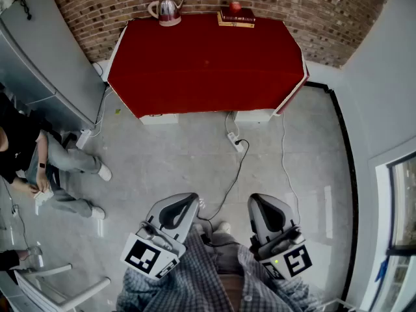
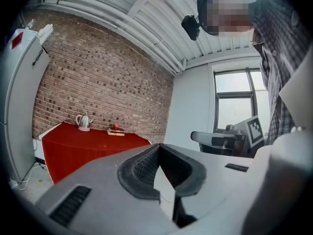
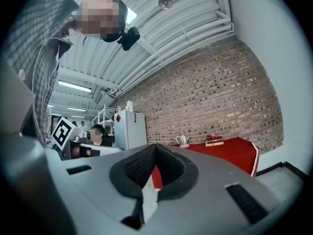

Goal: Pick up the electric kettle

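The electric kettle [image 1: 167, 10] is silver and stands on a pale base at the back left of the red-covered table [image 1: 208, 64], against the brick wall. It shows small and far off in the left gripper view [image 2: 84, 121] and the right gripper view [image 3: 183, 140]. Both grippers are held low, close to the person's body and well short of the table. The left gripper [image 1: 187, 201] is shut and empty, its jaws meeting at the tip [image 2: 159, 148]. Shut and empty too is the right gripper [image 1: 259, 203], seen from its own camera [image 3: 155, 148].
A stack of books with a red apple [image 1: 236, 15] lies at the table's back right. A grey fridge [image 1: 45, 57] stands left of the table. A power strip and cable [image 1: 235, 142] lie on the floor. A person [image 1: 39, 168] sits at the left, with a chair [image 1: 52, 285] nearby.
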A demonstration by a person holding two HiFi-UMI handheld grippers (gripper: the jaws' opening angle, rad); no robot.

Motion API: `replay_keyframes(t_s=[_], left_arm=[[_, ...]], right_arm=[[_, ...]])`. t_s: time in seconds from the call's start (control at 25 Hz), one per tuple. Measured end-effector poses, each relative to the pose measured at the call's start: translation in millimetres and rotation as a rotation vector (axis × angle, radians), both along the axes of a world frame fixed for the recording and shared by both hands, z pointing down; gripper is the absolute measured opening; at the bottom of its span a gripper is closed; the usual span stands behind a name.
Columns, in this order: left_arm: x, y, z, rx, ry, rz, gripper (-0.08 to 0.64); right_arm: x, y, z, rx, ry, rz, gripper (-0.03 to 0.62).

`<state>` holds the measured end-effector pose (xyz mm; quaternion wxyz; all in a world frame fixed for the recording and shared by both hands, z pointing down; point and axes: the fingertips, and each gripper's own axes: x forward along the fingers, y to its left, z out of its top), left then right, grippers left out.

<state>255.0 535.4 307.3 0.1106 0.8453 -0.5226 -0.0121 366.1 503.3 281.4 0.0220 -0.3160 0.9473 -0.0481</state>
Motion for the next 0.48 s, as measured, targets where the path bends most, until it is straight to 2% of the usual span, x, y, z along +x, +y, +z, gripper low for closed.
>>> replay_keyframes(t_s=[0.28, 0.48], left_arm=[[-12, -1, -2, 0.011, 0.003, 0.010, 0.008], [-20, -2, -2, 0.006, 0.013, 0.010, 0.008]], right_arm=[[-17, 0, -11, 0.007, -0.024, -0.001, 0.008], [-19, 1, -2, -0.005, 0.006, 0.013, 0.008]])
